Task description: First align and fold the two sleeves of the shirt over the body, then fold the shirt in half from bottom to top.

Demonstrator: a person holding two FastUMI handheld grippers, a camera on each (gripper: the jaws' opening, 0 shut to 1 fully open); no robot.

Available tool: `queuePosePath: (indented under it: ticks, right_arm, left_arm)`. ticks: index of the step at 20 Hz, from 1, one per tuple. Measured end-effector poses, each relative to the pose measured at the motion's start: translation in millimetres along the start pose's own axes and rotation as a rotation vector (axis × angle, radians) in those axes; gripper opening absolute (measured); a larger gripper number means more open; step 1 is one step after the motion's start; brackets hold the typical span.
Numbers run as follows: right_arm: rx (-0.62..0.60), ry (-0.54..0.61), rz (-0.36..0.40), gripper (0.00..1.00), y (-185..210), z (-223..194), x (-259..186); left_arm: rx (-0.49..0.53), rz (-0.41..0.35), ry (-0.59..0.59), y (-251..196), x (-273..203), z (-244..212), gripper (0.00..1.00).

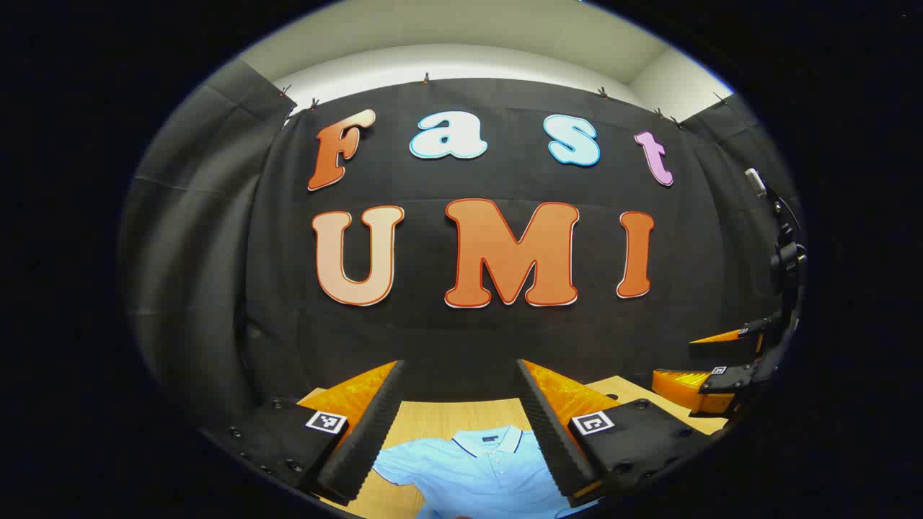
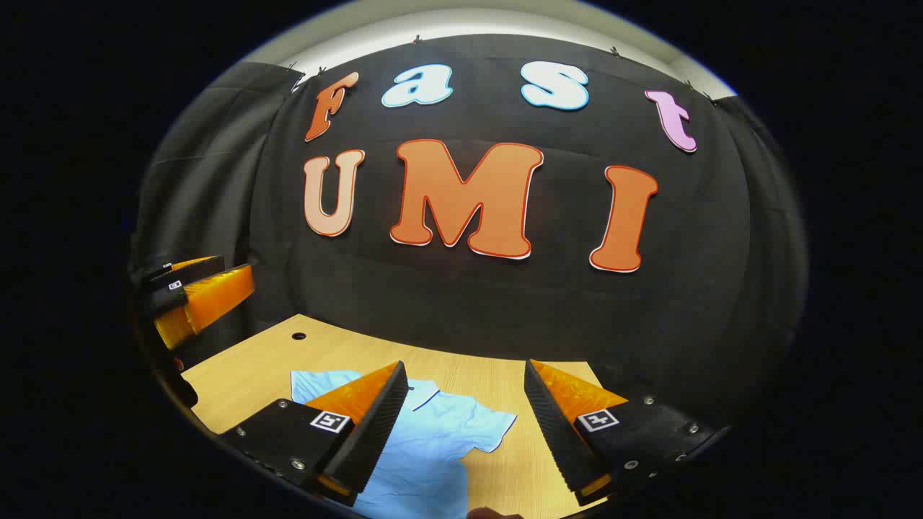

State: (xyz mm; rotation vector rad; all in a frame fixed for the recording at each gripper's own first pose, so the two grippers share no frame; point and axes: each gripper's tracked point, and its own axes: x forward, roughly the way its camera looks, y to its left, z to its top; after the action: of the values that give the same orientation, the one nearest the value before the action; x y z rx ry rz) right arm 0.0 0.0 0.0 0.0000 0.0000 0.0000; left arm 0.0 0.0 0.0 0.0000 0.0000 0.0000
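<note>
The light blue shirt (image 1: 476,468) is seen spread flat on the wooden worktop (image 2: 259,367), collar up, sleeves out; no fold is judged made. Left gripper (image 1: 458,432) and right gripper (image 2: 465,432) are held above it, jaws apart, nothing gripped

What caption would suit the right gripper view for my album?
Open claw held above a blue shirt lying unfolded on a wooden table.
</note>
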Motion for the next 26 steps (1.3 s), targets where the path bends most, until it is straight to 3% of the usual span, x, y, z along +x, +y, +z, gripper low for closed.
queuePosePath:
  ticks: [15, 20, 26]
  right_arm:
    - [-0.006, 0.059, -0.004, 0.99, -10, -18, 33]
    - [-0.016, 0.161, -0.049, 0.99, -35, -38, 63]
    - [0.01, 0.305, -0.03, 0.99, -57, -73, 100]
  left_arm:
    - [0.019, -0.02, -0.049, -13, 5, 9, 0.95]
    - [0.046, 0.005, -0.056, -13, 1, 13, 0.98]
    - [0.078, 0.078, -0.053, -6, -8, 16, 0.96]
